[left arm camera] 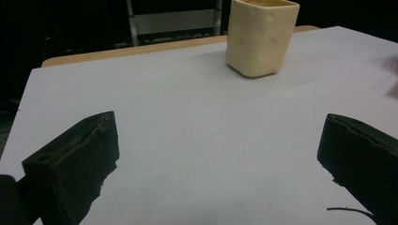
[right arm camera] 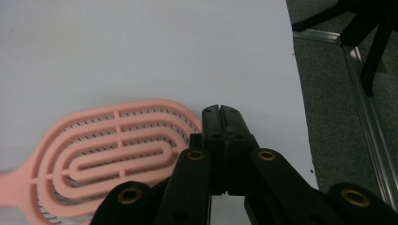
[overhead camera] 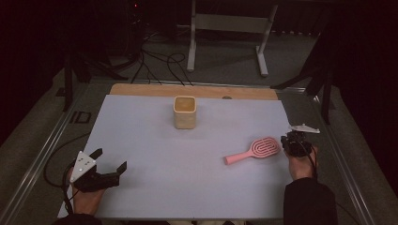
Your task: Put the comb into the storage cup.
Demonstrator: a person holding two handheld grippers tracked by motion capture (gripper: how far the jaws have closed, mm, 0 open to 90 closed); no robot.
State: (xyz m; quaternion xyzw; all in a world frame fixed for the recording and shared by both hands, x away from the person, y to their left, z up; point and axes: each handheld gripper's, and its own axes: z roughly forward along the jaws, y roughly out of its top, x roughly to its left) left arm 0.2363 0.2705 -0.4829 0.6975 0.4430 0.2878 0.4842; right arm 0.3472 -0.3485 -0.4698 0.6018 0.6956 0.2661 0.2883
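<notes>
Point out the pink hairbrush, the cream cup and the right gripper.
pink hairbrush (overhead camera: pixel 264 146): high view, on the slotted oval head.
cream cup (left arm camera: pixel 261 37): left gripper view, on the front wall.
right gripper (right arm camera: pixel 220 112): right gripper view, on the tips of the shut jaws, beside the brush head.

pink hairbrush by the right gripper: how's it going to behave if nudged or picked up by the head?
The pink hairbrush looks like vented moulded plastic, so probably stiff and light. Lying flat on the smooth white table, it would likely slide or pivot rather than roll. Held by the head, its long handle may swing down.
</notes>
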